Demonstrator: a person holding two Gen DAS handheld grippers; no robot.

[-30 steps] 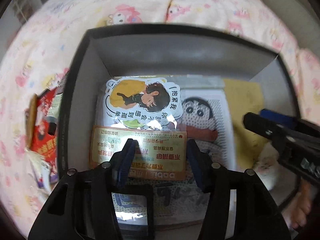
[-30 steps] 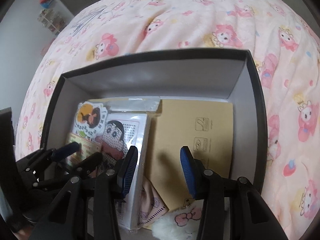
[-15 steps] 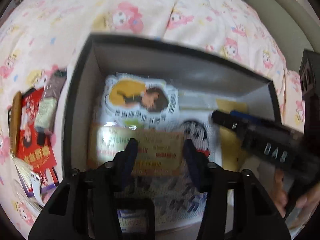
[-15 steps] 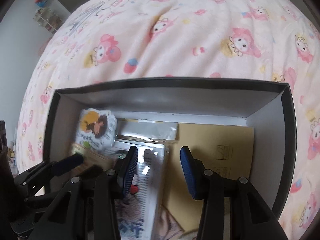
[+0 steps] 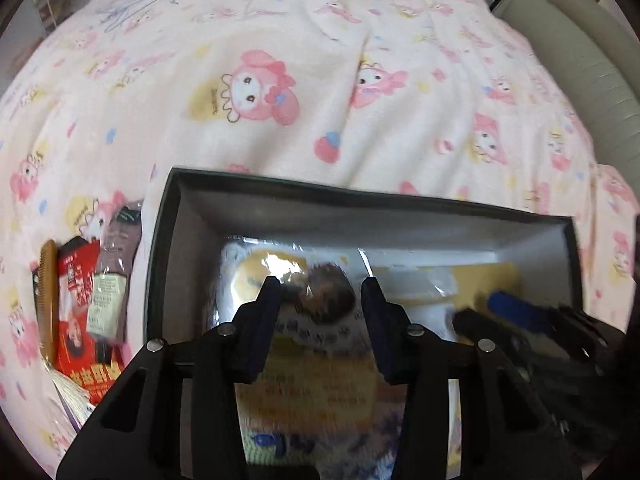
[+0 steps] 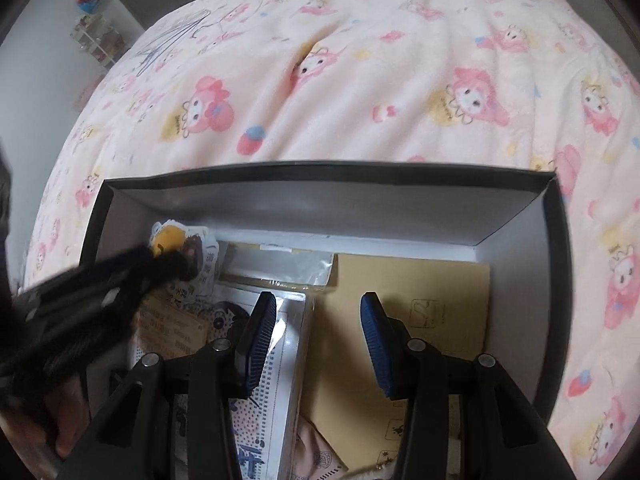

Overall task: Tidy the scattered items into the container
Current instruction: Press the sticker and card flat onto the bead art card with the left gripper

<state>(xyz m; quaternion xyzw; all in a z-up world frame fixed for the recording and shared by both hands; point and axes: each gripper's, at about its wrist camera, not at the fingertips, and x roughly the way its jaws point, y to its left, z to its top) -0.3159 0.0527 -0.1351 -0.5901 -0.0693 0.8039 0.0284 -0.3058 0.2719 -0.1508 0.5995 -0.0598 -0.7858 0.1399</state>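
A black box with grey inner walls [image 5: 188, 240] [image 6: 360, 208] sits on a pink cartoon blanket. Inside lie a wrapped cartoon sticker [image 5: 316, 300] [image 6: 176, 240], an orange printed card [image 5: 316, 388], a white cartoon-printed pack [image 6: 280, 364] and a brown envelope [image 6: 436, 300]. My left gripper [image 5: 320, 300] is open and empty above the sticker. My right gripper [image 6: 316, 320] is open and empty above the pack and envelope. Left of the box lie a red packet [image 5: 80, 320], a brown sachet [image 5: 112, 280] and a wooden comb [image 5: 44, 292].
The blanket [image 5: 320, 80] covers the bed all around the box. A grey cushioned edge [image 5: 580, 40] is at the far right. A shelf with toys [image 6: 96, 36] stands by the wall at the far left in the right wrist view.
Both grippers have lifted and tilted up, so the box sits lower in both views and more blanket shows. Both stay open and empty. The box contents have not moved.
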